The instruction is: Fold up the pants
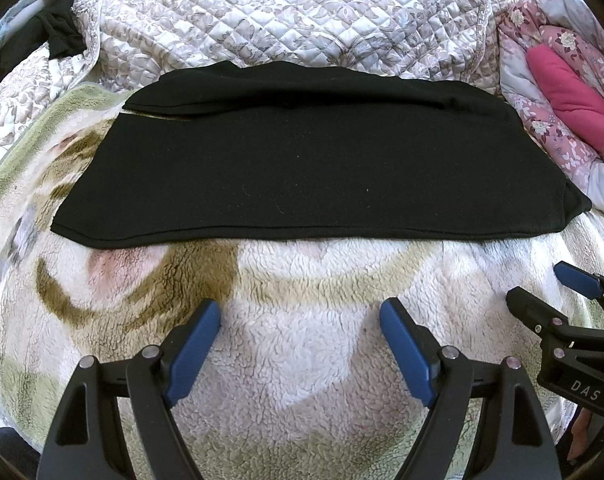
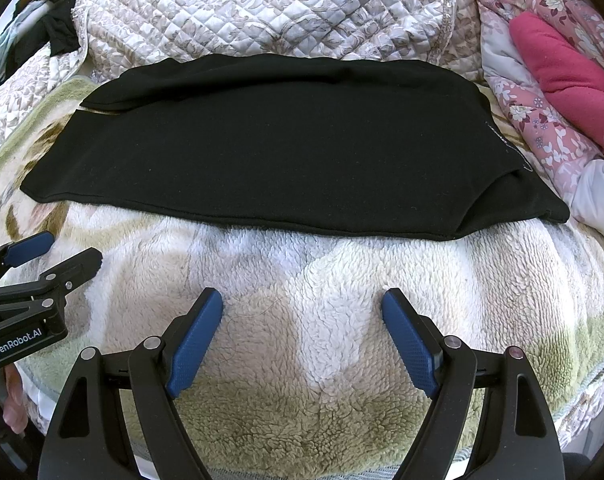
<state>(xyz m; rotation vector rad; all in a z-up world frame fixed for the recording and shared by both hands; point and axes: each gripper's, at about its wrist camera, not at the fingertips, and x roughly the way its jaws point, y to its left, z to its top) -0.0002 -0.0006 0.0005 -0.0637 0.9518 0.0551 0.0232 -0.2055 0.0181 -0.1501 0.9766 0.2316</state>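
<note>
The black pants [image 1: 302, 168] lie folded into a wide flat rectangle on a fleece blanket [image 1: 302, 352], layers stacked, with a lower layer sticking out at the right end [image 2: 534, 208]. They also show in the right wrist view [image 2: 270, 152]. My left gripper [image 1: 300, 312] is open and empty, hovering over the blanket short of the pants' near edge. My right gripper [image 2: 302, 304] is open and empty, also short of the near edge. Each gripper shows in the other's view: the right one [image 1: 542, 284] and the left one [image 2: 68, 248].
A quilted floral bedspread [image 1: 286, 12] rises behind the pants. A pink floral quilt with a magenta cloth [image 1: 574, 96] lies bunched at the right. Dark clothes [image 1: 58, 36] hang at the far left. The blanket's front edge [image 2: 302, 468] is close below my right gripper.
</note>
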